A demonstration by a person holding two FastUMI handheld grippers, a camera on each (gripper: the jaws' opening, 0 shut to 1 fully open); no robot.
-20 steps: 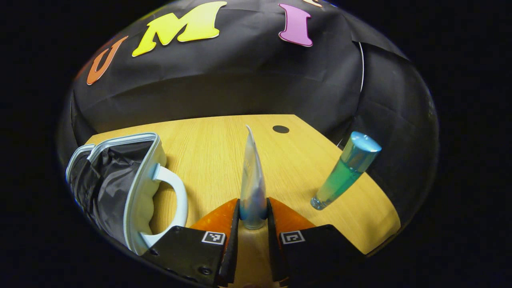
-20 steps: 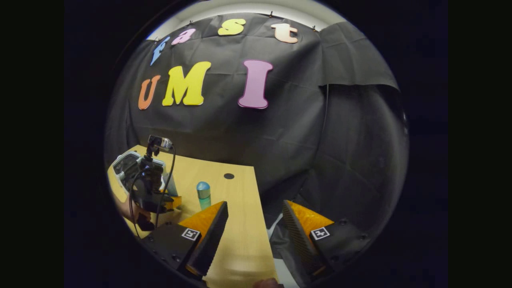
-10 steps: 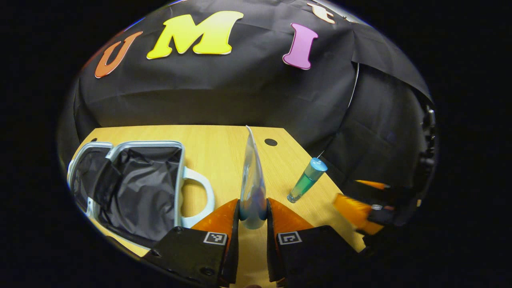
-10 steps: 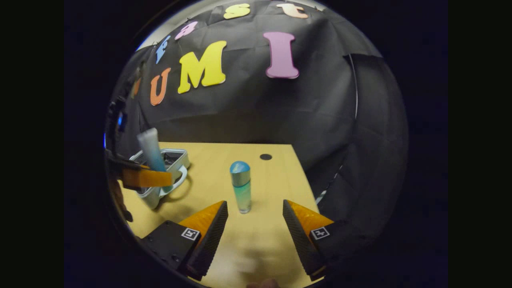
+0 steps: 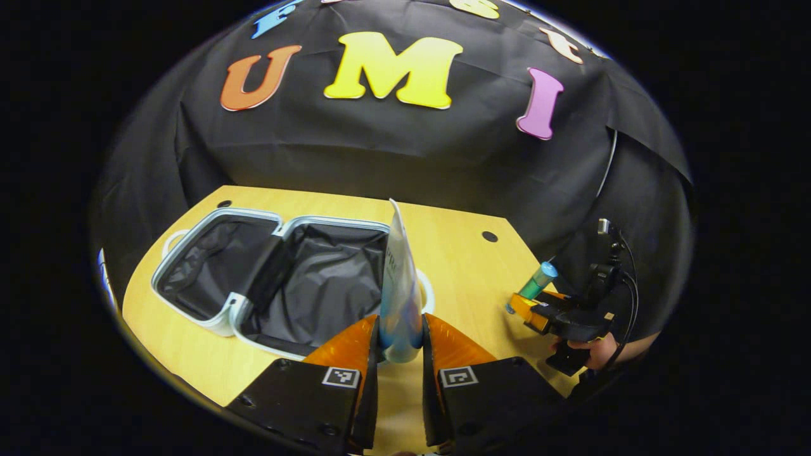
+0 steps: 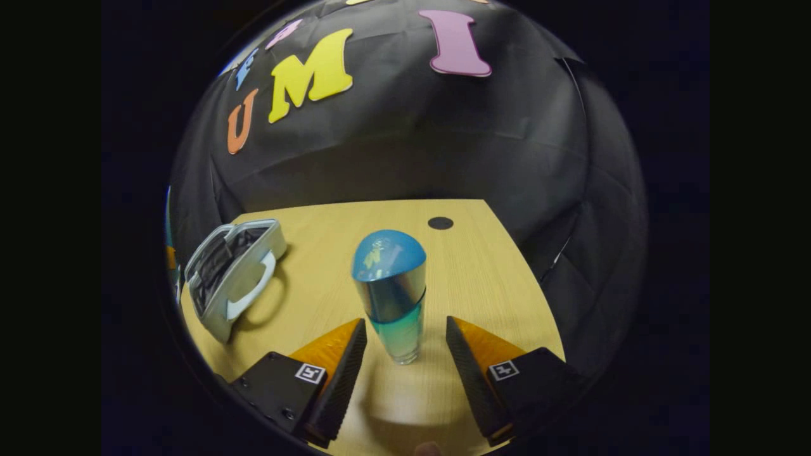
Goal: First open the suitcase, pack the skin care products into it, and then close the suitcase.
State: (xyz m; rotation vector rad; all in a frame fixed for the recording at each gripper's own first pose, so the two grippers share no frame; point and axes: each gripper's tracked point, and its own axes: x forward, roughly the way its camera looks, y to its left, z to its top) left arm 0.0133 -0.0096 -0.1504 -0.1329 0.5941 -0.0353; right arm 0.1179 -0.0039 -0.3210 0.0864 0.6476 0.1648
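— Where's the tube?
— The left gripper [image 5: 400,339] pinches the tube [image 5: 399,285] upright over the open suitcase [image 5: 279,278], near the table's [image 6: 481,266] left edge.
— The right gripper [image 6: 404,345]?
— Jaws wide, either side of the standing bottle [image 6: 391,291], not touching, mid-table.

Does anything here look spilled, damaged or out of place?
Nothing stands out. The suitcase lies open on the table, the left gripper holds a tube upright, and the bottle stands upright between the right gripper's open fingers.
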